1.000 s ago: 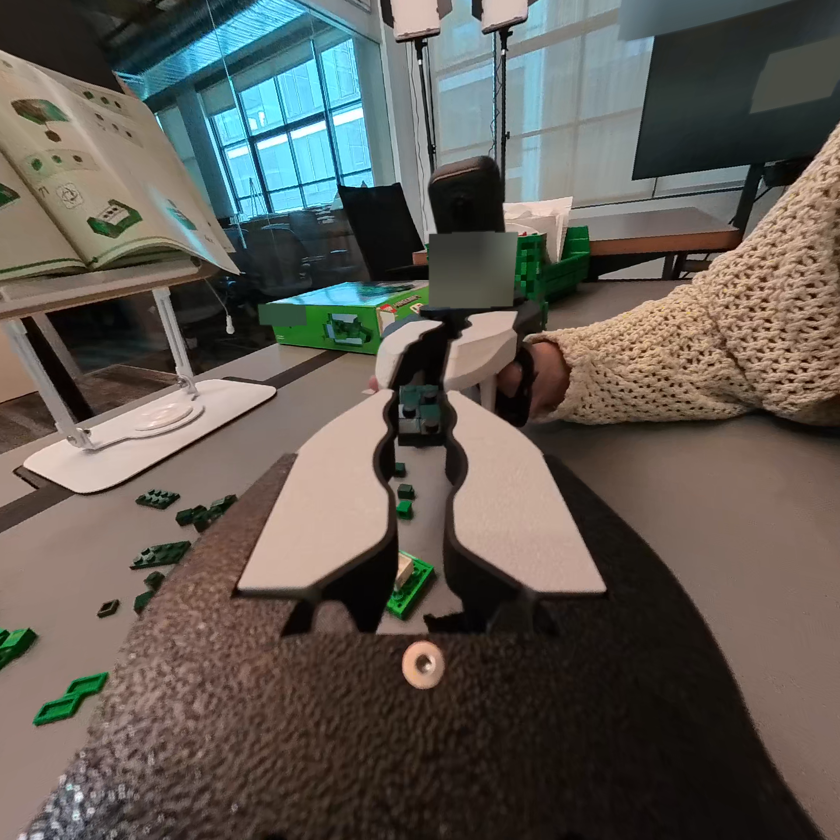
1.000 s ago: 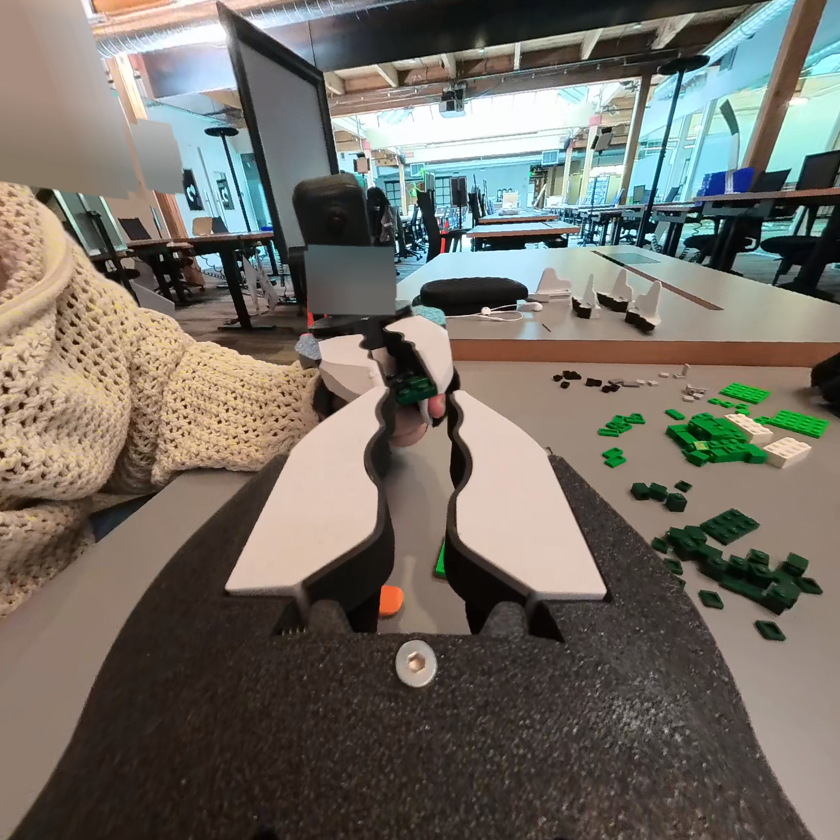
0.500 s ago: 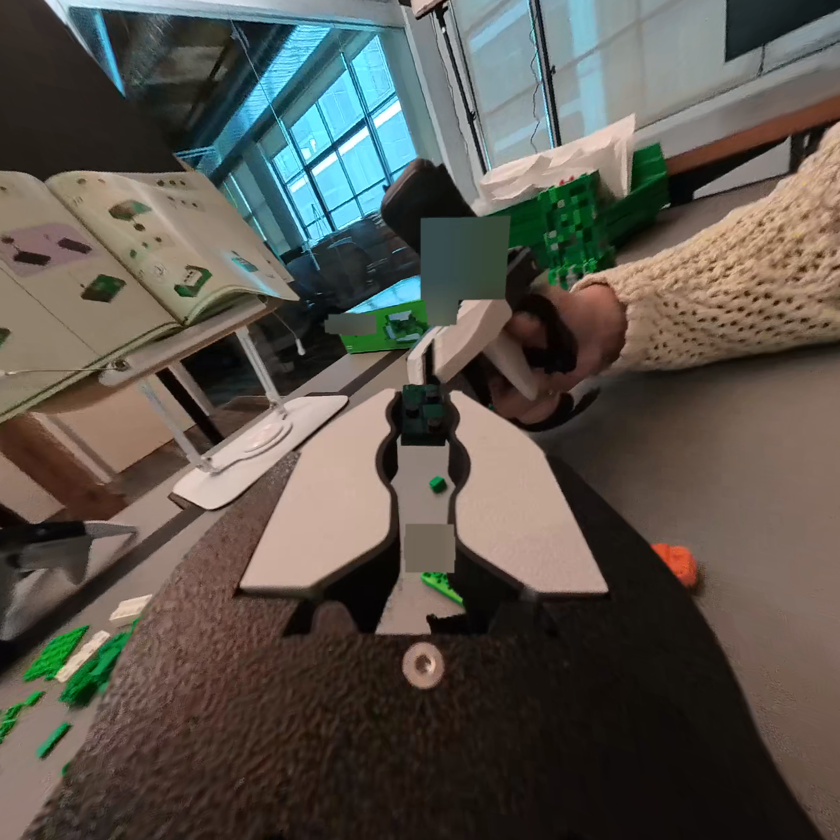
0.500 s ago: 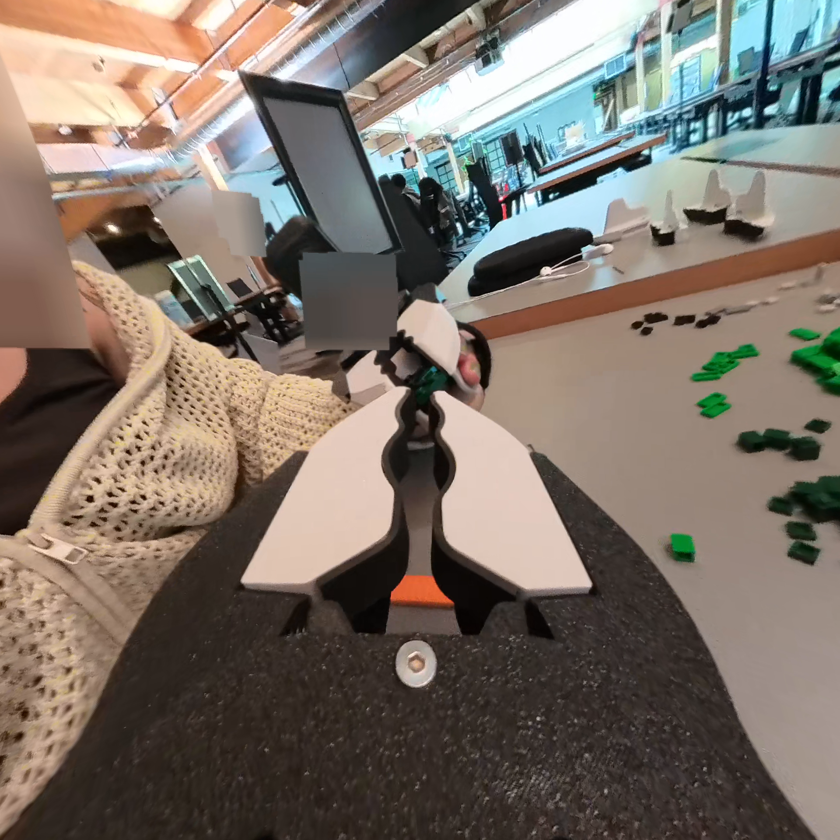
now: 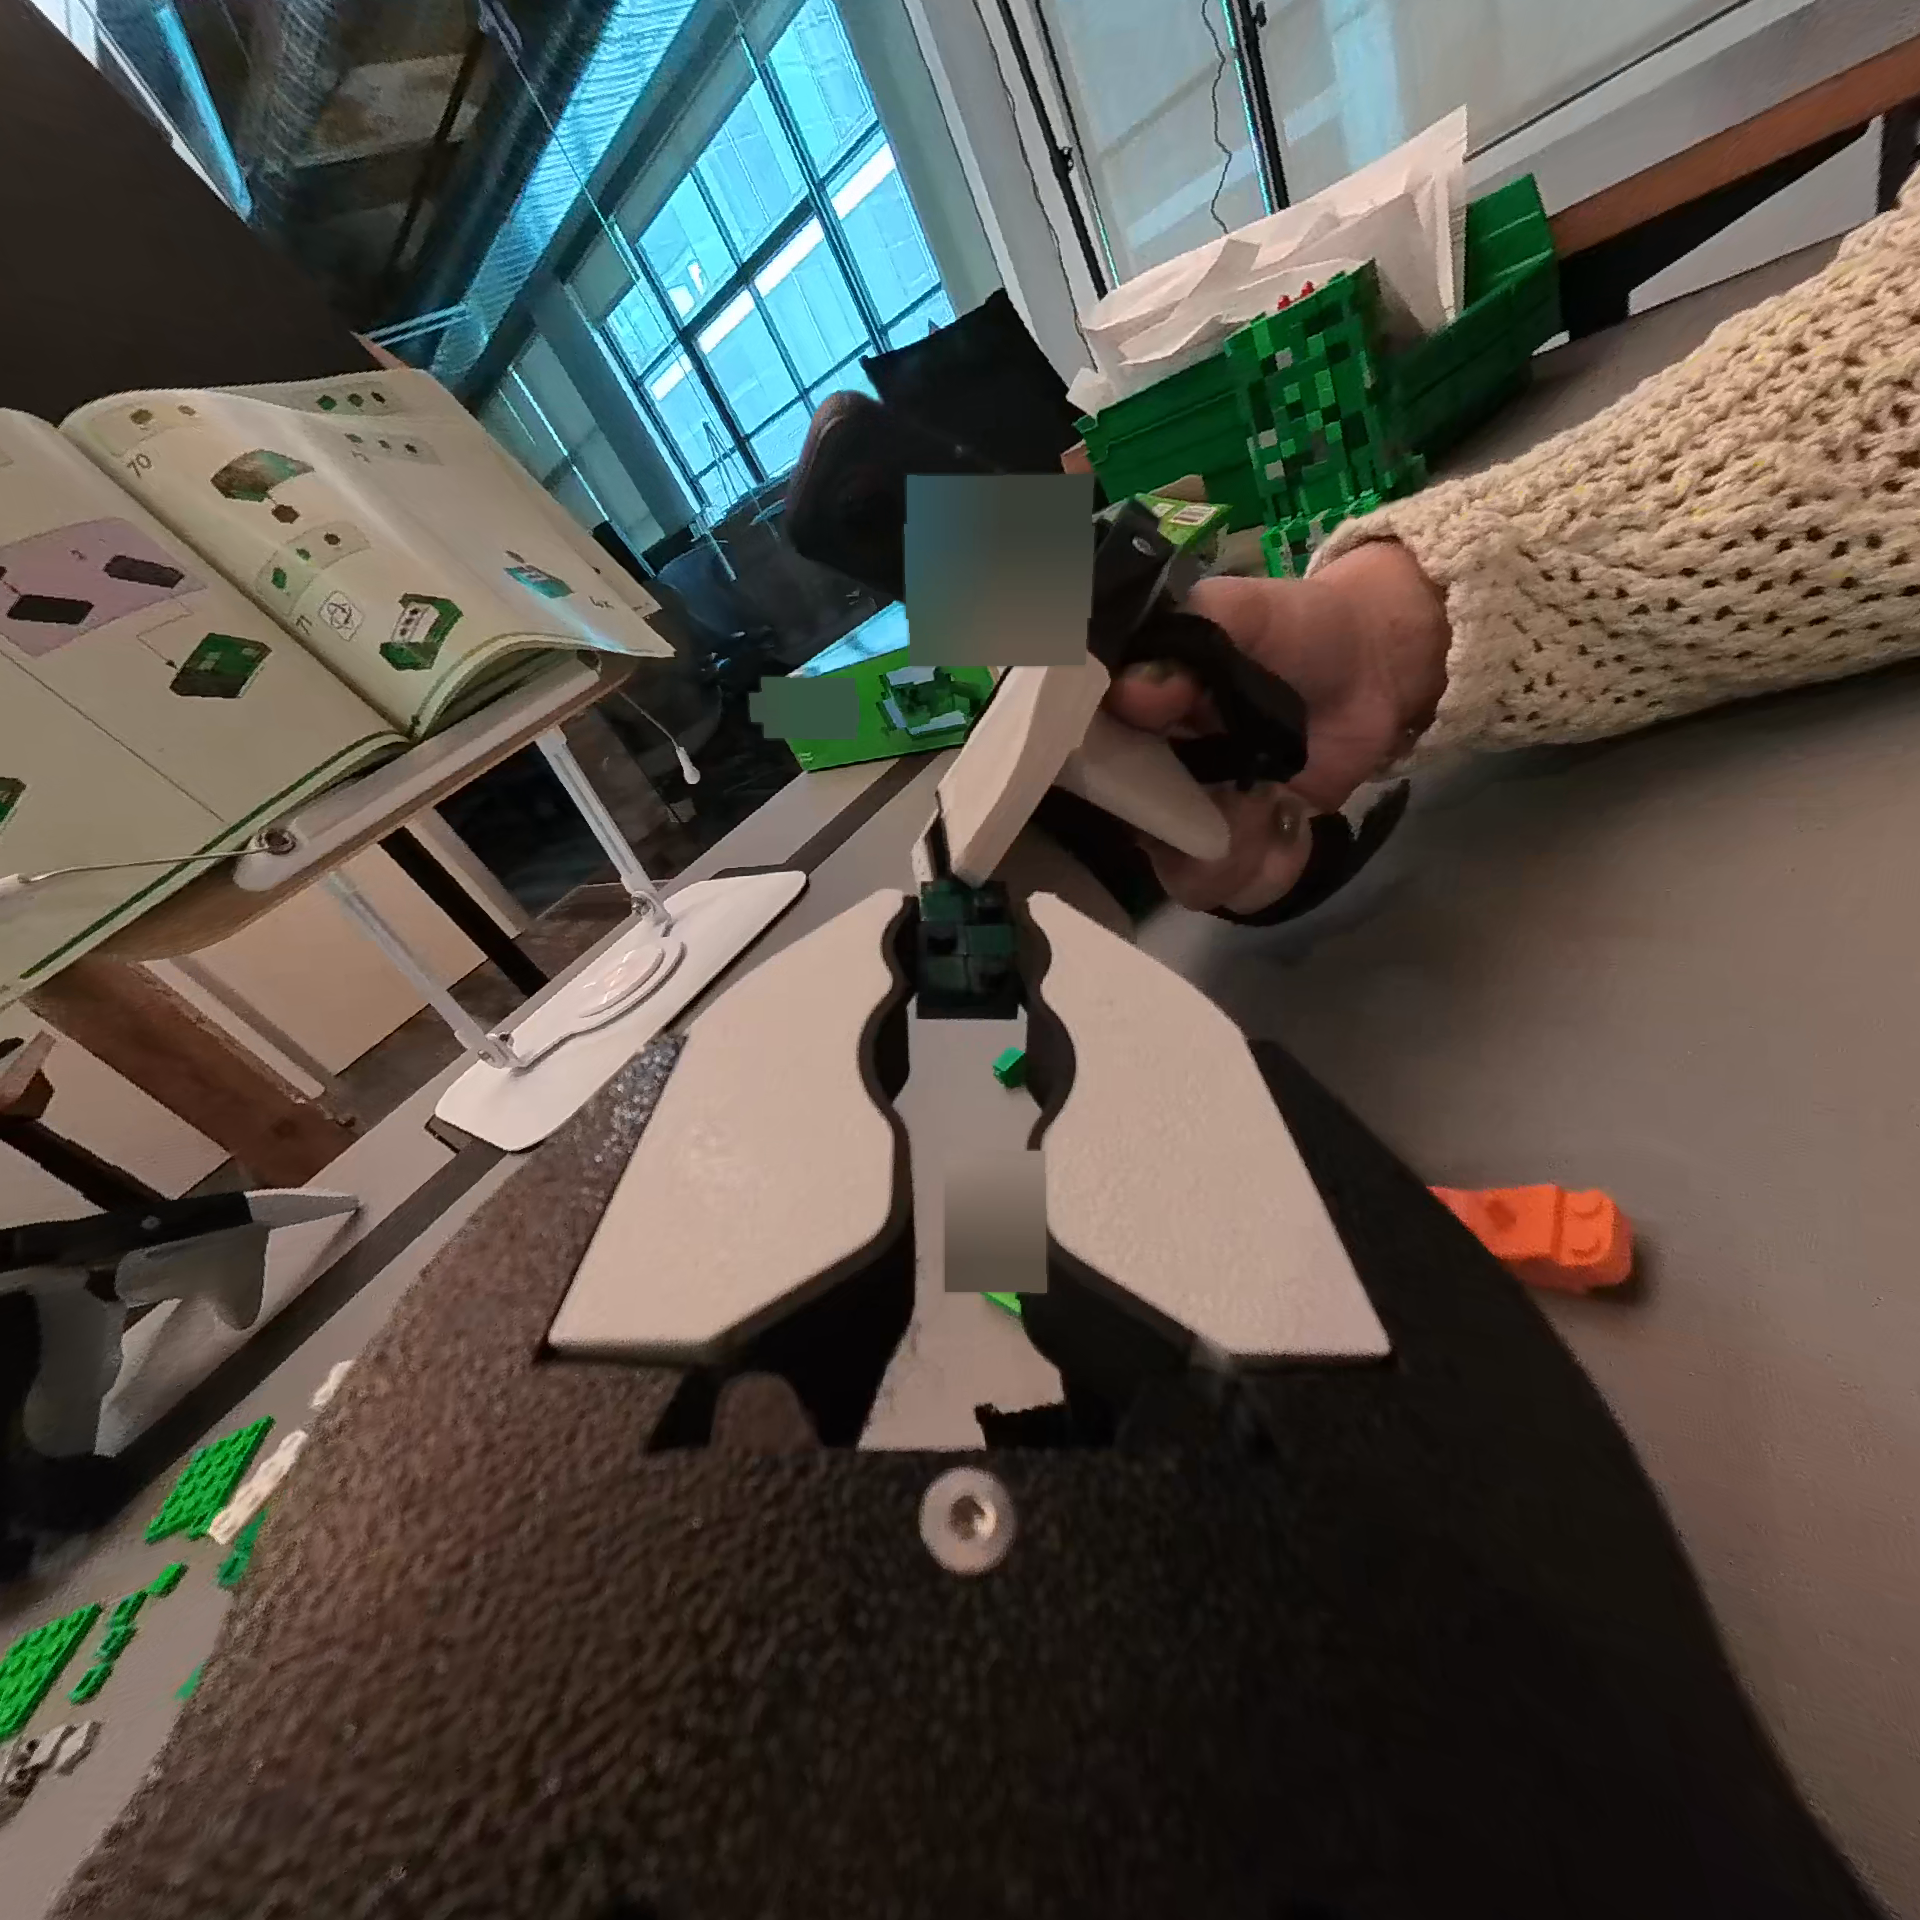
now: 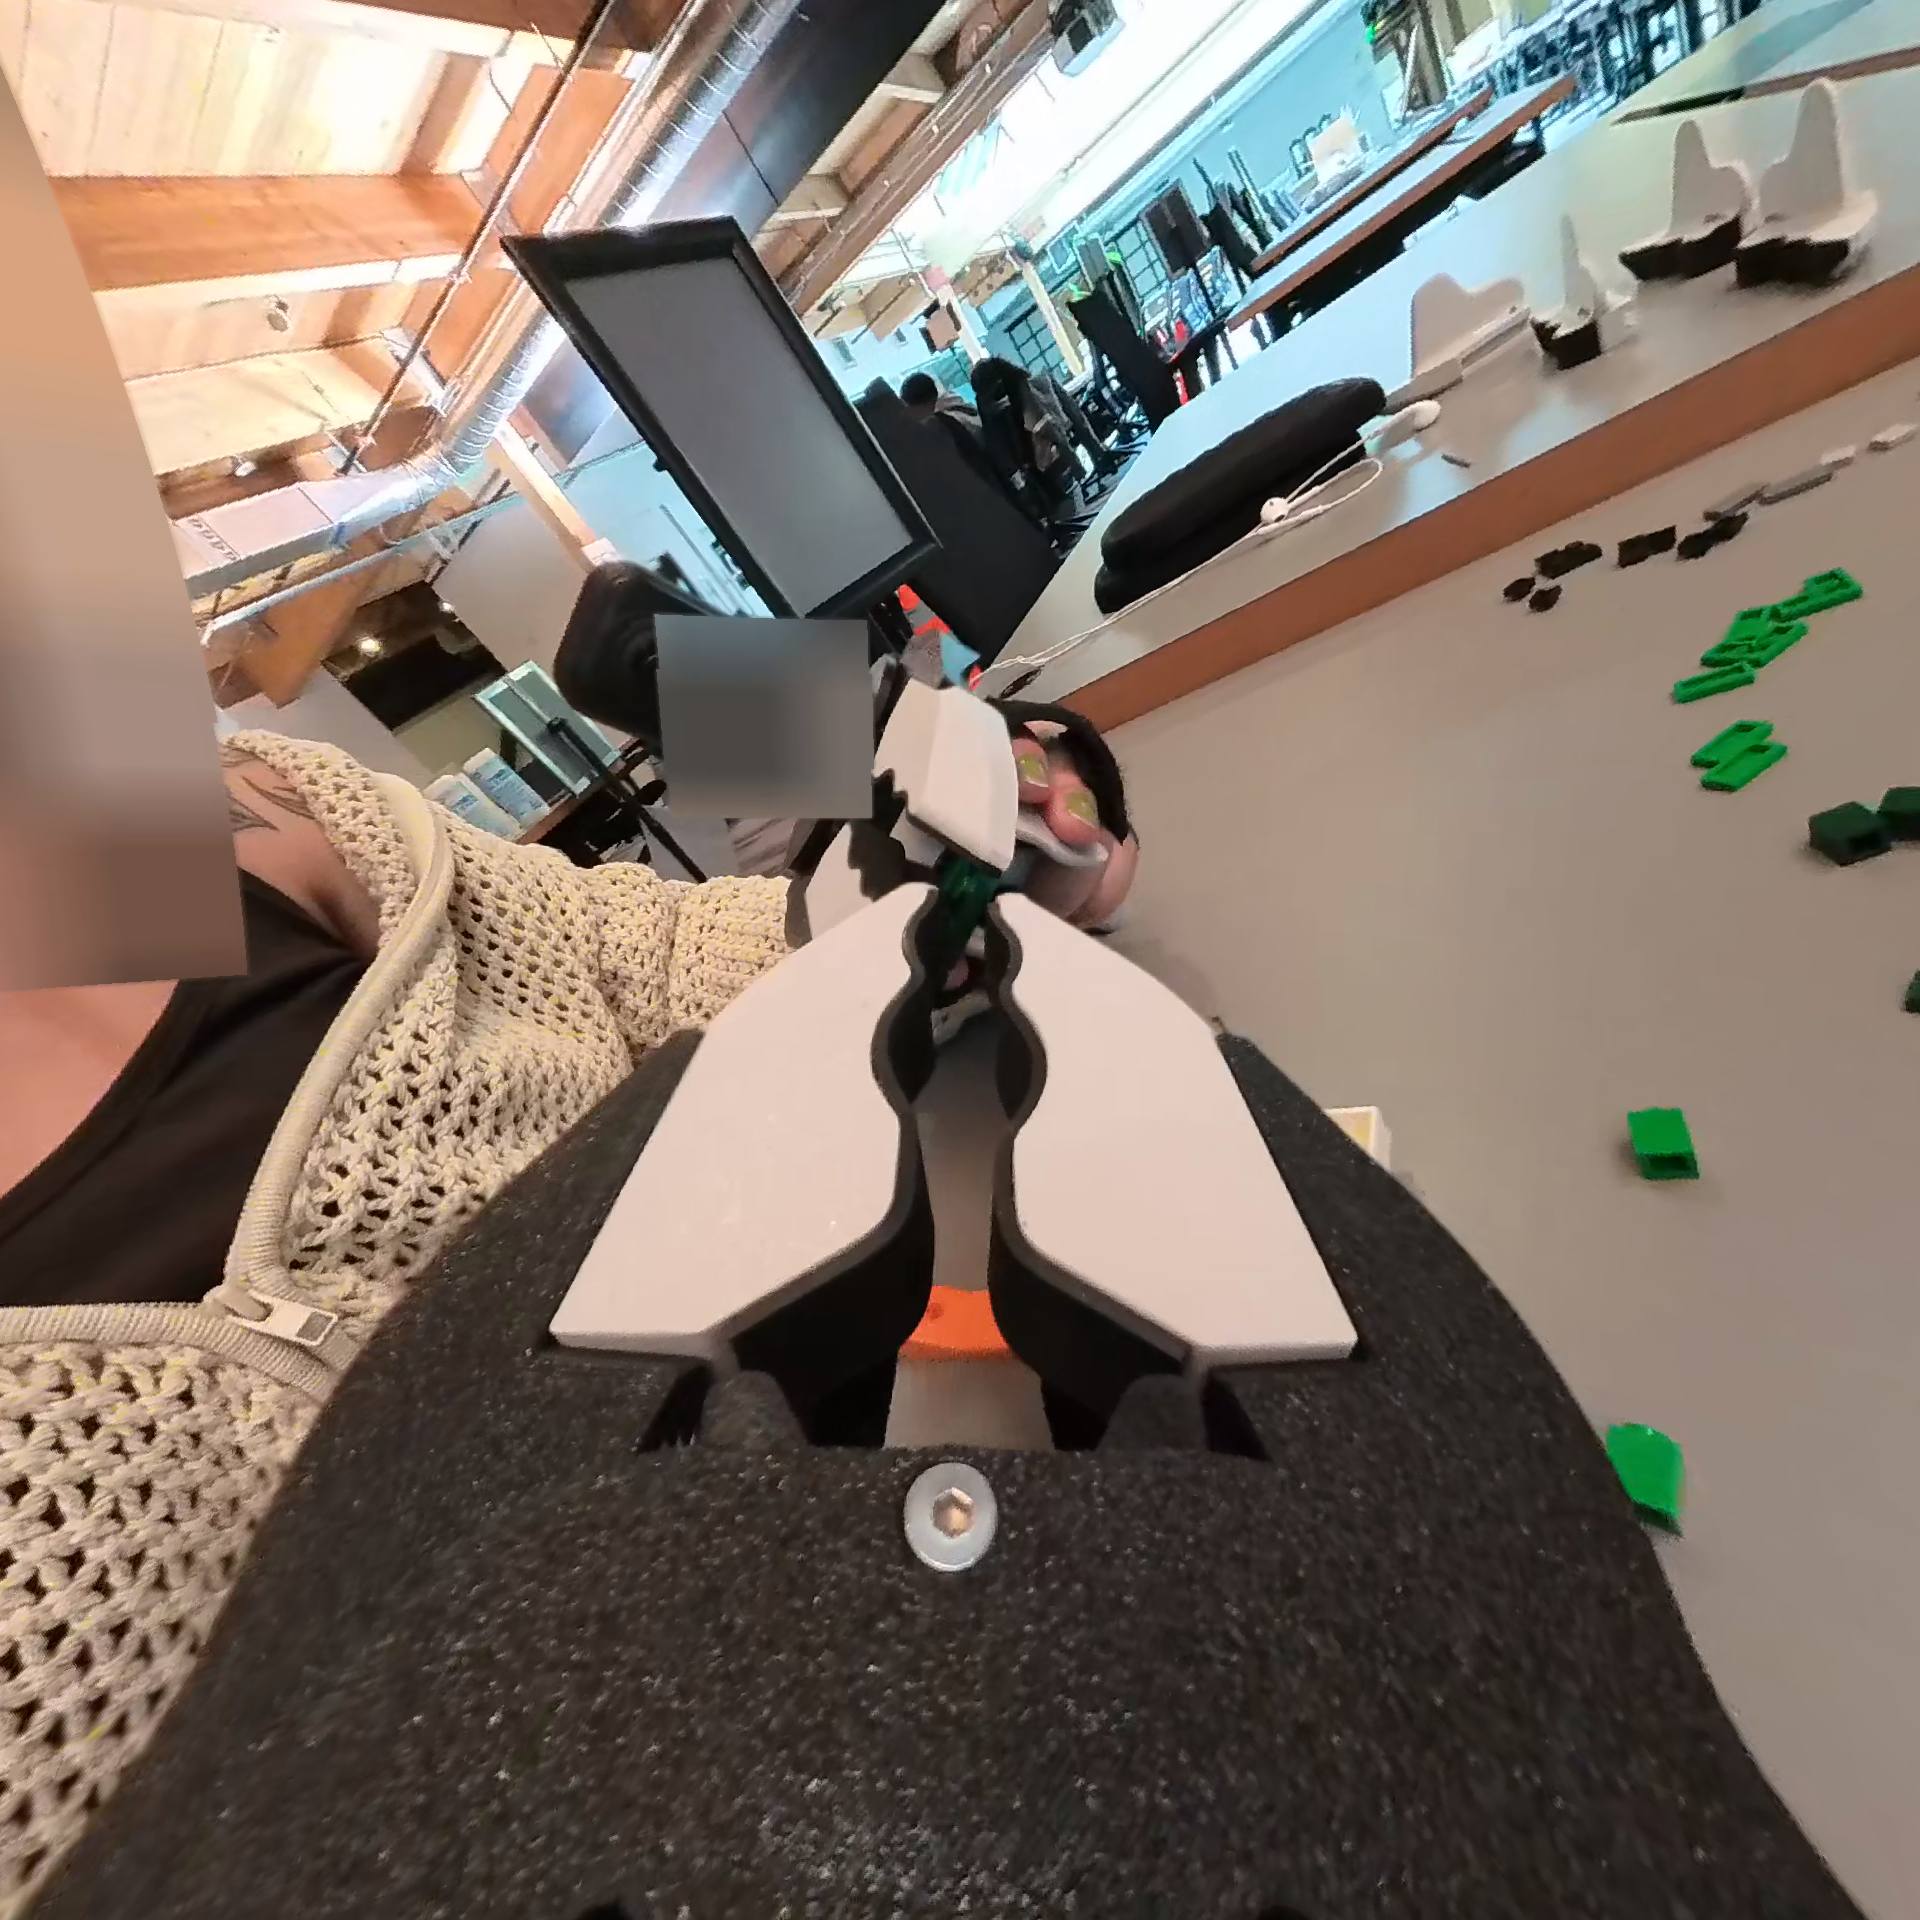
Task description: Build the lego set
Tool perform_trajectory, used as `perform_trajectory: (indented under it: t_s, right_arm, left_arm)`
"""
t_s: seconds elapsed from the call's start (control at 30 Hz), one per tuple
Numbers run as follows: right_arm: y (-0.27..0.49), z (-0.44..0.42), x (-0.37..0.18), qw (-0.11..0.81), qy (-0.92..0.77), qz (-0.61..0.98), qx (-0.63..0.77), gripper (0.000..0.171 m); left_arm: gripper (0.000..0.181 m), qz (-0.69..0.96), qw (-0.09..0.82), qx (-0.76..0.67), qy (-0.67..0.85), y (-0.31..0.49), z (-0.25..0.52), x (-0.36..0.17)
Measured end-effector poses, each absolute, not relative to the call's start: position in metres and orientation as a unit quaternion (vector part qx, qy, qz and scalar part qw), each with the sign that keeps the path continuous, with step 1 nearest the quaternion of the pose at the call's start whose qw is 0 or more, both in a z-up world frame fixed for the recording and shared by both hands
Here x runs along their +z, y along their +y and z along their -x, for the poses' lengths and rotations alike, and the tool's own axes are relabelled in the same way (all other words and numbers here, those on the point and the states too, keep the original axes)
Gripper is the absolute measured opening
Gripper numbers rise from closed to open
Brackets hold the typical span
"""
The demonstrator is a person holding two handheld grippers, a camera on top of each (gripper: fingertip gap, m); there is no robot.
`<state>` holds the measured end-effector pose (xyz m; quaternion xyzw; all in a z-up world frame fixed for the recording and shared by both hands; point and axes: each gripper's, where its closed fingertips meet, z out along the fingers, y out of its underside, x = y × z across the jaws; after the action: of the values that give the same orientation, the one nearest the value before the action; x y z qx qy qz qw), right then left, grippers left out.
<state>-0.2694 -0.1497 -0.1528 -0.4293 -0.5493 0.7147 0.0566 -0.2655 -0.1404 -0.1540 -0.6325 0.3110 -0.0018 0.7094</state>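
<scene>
At frame centre my left gripper [image 5: 964, 961] is clamped on a dark green brick assembly [image 5: 966, 951]. My right gripper [image 6: 961, 914] pinches its edge. Upper right, a green bin [image 5: 1486, 312] holds white paper [image 5: 1309, 260].

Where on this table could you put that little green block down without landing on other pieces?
Bare grey table lies between the knitted sleeve and the orange piece. Crowded: loose green bricks along the right wrist view's right edge, and more below the instruction booklet.
</scene>
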Motion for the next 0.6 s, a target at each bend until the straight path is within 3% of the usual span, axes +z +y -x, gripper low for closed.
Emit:
perform_trajectory:
  t_s: [0.6]
  right_arm:
    - [-0.139, 0.271, -0.161, 0.016, -0.512, 0.446, 0.733, 0.003]
  left_arm:
    - [0.02, 0.645, 0.681, 0.076, 0.338, -0.138, 0.273, -0.163]
